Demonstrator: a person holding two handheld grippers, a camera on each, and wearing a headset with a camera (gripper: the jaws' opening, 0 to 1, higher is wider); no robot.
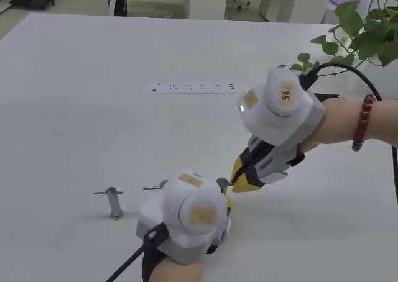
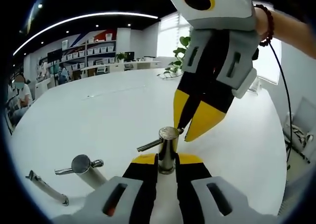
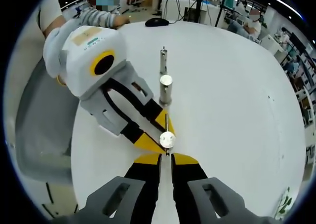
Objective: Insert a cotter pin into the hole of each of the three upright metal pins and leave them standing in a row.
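My left gripper (image 2: 167,160) is shut on an upright metal pin (image 2: 168,144) low on its shaft. A cotter pin (image 2: 149,145) runs through this pin's hole and sticks out to the left. My right gripper (image 3: 166,157) comes in from the right, its yellow tips (image 2: 183,129) pinched on the cotter pin's (image 3: 166,123) near end beside the pin head (image 3: 167,139). In the head view both grippers (image 1: 224,198) (image 1: 235,181) meet at that pin (image 1: 222,184). A second upright pin (image 1: 114,202) carries a cotter pin. A third pin (image 1: 163,184) stands between them, partly hidden.
A white power strip (image 1: 193,87) lies on the white table (image 1: 74,108) farther back. A leafy plant (image 1: 360,33) stands at the right edge. A dark mouse (image 3: 157,21) lies at the table's far end, with seated people beyond it.
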